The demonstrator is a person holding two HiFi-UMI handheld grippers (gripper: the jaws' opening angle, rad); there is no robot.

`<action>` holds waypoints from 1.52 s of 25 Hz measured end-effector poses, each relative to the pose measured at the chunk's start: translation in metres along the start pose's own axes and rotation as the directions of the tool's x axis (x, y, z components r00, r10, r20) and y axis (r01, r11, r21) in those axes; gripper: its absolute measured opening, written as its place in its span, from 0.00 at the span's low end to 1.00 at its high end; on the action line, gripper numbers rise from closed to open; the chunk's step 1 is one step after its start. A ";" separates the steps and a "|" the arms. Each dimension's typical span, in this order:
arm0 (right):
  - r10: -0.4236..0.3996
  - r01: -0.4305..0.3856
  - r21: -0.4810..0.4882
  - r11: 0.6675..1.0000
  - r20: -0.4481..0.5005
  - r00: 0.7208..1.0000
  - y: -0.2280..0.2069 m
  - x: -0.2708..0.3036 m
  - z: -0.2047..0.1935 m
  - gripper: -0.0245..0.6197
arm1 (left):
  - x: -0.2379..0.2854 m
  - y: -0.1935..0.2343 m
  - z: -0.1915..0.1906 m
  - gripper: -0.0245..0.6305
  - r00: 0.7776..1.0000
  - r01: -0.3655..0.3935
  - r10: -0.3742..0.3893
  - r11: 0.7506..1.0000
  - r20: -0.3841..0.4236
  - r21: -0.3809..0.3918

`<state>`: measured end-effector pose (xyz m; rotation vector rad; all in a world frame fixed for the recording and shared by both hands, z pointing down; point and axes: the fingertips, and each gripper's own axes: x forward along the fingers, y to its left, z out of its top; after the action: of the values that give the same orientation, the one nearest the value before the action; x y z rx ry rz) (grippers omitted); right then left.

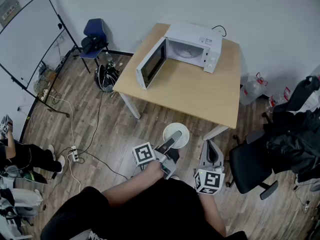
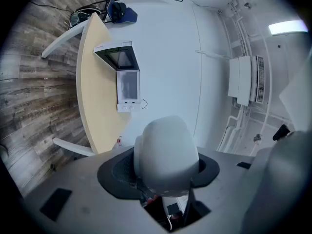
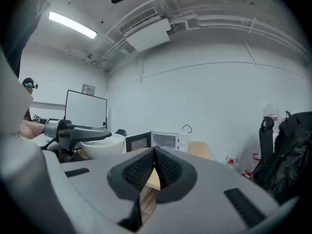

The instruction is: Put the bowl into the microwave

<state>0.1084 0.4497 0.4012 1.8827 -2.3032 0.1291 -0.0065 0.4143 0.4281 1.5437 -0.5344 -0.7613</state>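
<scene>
A room with a wood-plank floor (image 1: 125, 129) and white walls is seen in the head view. A light wooden table (image 1: 200, 91) is set in the middle, and a white microwave (image 1: 192, 46) is placed on its far part, with the microwave door (image 1: 151, 64) swung open to the left. A whiteboard (image 1: 27, 39) and a blue chair (image 1: 95, 36) are found far left, and a black office chair (image 1: 252, 166) near right. The white bowl (image 1: 182, 131) is held above the floor, just short of the table's near edge and well apart from the microwave. It is clamped at its rim by the left gripper (image 1: 172, 140). The right gripper (image 1: 212, 151) is held just beside it on the right, touching nothing.

In the left gripper view the picture is rolled on its side. The bowl (image 2: 165, 152) is seen from beneath, filling the space between the jaws; the black pads (image 2: 114, 172) are pressed on its rim, so the jaws are kept partly apart by it. Beyond it the table (image 2: 95, 96) and the microwave (image 2: 127, 84) with its door open are seen against the white wall.

In the right gripper view the jaws are seen brought together, their black pads (image 3: 168, 167) meeting at the tips with nothing between them. At the left the bowl (image 3: 100, 147) is seen in the grip of the left gripper (image 3: 73, 133). Farther off, the microwave (image 3: 165, 141) on the table and the whiteboard (image 3: 86, 110) are made out, and a black bag (image 3: 287, 150) is seen at the right.
</scene>
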 end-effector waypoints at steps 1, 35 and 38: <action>-0.005 0.005 -0.002 1.000 0.009 1.000 -0.004 -0.002 0.001 0.13 | -0.001 0.002 -0.001 0.39 1.000 -0.003 0.003 1.000 0.007 0.000; -0.058 0.065 0.072 0.995 -0.094 0.994 -0.078 0.074 -0.038 0.13 | 0.091 0.053 0.096 0.38 0.998 -0.053 0.051 0.998 0.045 0.035; -0.053 0.058 0.055 0.997 -0.087 0.995 -0.080 0.115 -0.021 0.13 | 0.119 0.049 0.123 0.38 0.998 -0.036 0.034 0.998 0.043 0.049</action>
<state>0.1657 0.3258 0.4402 1.9268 -2.2117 0.2669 -0.0120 0.2385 0.4570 1.5631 -0.6146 -0.7604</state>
